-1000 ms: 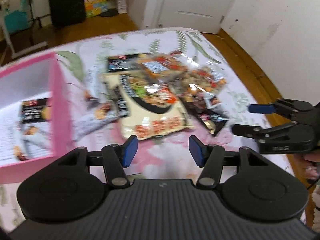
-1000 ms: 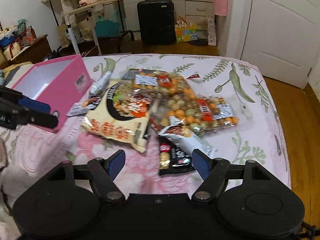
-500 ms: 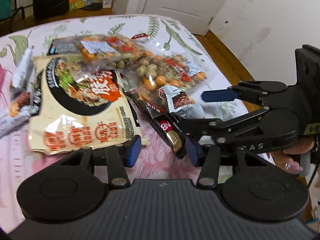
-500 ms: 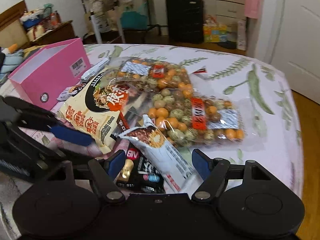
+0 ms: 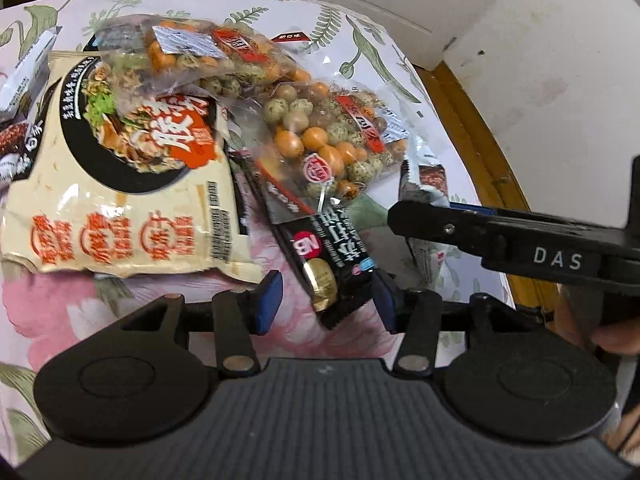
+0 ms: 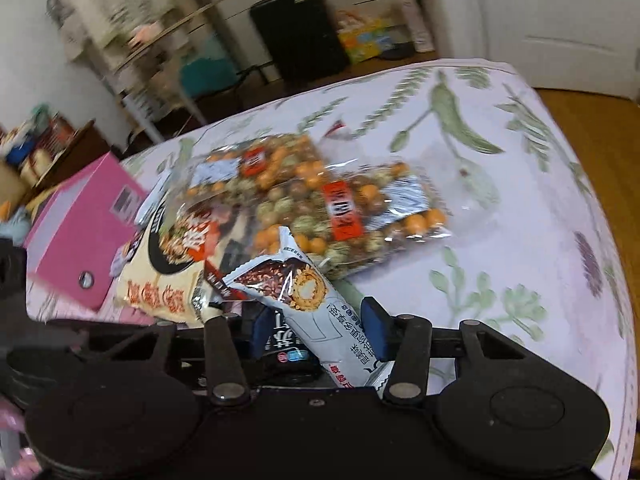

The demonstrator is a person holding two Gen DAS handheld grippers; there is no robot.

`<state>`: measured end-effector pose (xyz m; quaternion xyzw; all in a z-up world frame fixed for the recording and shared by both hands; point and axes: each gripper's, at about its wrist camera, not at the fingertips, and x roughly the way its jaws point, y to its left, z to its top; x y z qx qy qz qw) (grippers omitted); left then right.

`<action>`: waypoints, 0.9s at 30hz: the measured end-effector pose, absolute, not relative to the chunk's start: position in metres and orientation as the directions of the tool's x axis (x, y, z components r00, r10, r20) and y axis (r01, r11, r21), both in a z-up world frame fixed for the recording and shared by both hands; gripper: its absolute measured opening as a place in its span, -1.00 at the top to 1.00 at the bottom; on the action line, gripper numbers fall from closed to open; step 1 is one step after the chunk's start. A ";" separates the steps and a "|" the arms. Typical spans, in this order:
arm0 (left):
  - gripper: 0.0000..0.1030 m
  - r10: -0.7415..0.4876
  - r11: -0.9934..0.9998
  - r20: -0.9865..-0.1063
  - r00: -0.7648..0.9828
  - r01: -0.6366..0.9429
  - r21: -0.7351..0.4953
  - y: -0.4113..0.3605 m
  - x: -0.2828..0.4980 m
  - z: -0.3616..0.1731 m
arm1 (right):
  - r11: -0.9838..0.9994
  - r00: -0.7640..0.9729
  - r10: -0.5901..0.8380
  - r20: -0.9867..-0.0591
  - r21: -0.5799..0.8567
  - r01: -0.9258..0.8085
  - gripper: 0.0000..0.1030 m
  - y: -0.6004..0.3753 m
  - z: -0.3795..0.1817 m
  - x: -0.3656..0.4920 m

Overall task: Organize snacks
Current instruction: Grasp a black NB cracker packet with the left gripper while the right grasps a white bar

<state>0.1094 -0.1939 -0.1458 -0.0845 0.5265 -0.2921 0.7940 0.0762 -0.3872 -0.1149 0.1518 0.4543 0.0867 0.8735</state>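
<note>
A heap of snack packs lies on a flowered bedspread. My left gripper (image 5: pixel 326 306) is open, and the end of a black snack bar (image 5: pixel 326 264) lies between its blue pads. My right gripper (image 6: pixel 318 334) is open around a white snack bar (image 6: pixel 304 300) that lies over the black bar (image 6: pixel 286 350). The right gripper's arm (image 5: pixel 520 240) crosses the right of the left wrist view. A cream noodle bag (image 5: pixel 120 176) and two clear bags of coated nuts (image 5: pixel 328 136) (image 5: pixel 208 56) lie beyond. A pink box (image 6: pixel 84 232) stands at the left.
A small white packet (image 5: pixel 28 72) lies at the heap's far left. The bed edge and wooden floor (image 5: pixel 472 120) run along the right. A black suitcase (image 6: pixel 298 36), a folding rack (image 6: pixel 152 52) and a white door (image 6: pixel 560 20) stand behind the bed.
Both grippers have moved forward and down into the heap. The black bar now lies between the left pads and the white bar between the right pads. The pink box has left the left wrist view.
</note>
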 end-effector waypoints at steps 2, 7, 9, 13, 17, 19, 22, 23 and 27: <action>-0.09 -0.533 0.834 -0.791 0.300 0.348 -0.429 -0.203 0.107 -0.145 | 0.948 0.568 0.260 -0.781 0.319 0.005 -0.01 -0.388 -0.115 0.076; -0.35 -0.473 0.875 -0.803 0.363 0.303 -0.378 -0.227 0.108 -0.145 | 0.937 0.561 0.240 -0.792 0.340 0.079 0.00 -0.400 -0.119 0.080; -0.35 -0.430 0.897 -0.814 0.391 0.290 -0.334 -0.234 0.109 -0.148 | 0.931 0.558 0.238 -0.795 0.350 0.103 0.00 -0.404 -0.122 0.081; -0.36 -0.362 0.923 -0.815 0.452 0.298 -0.245 -0.246 0.105 -0.153 | 0.908 0.550 0.255 -0.796 0.392 0.147 0.00 -0.412 -0.128 0.085; -0.10 -0.290 0.942 -0.827 0.481 0.298 -0.157 -0.256 0.103 -0.155 | 0.902 0.530 0.251 -0.810 0.395 0.176 0.00 -0.411 -0.130 0.094; -0.07 -0.283 0.938 -0.831 0.478 0.319 -0.136 -0.256 0.103 -0.154 | 0.903 0.519 0.232 -0.823 0.380 0.200 0.00 -0.409 -0.130 0.097; -0.05 -0.296 0.927 -0.845 0.445 0.346 -0.142 -0.249 0.105 -0.151 | 0.891 0.516 0.196 -0.834 0.371 0.261 0.04 -0.409 -0.129 0.095; -0.02 -0.300 0.924 -0.849 0.435 0.354 -0.145 -0.246 0.104 -0.149 | 0.886 0.519 0.192 -0.833 0.375 0.273 0.05 -0.408 -0.128 0.093; -0.01 -0.332 0.905 -0.858 0.392 0.388 -0.174 -0.230 0.097 -0.139 | 0.879 0.517 0.201 -0.832 0.387 0.280 0.08 -0.402 -0.123 0.086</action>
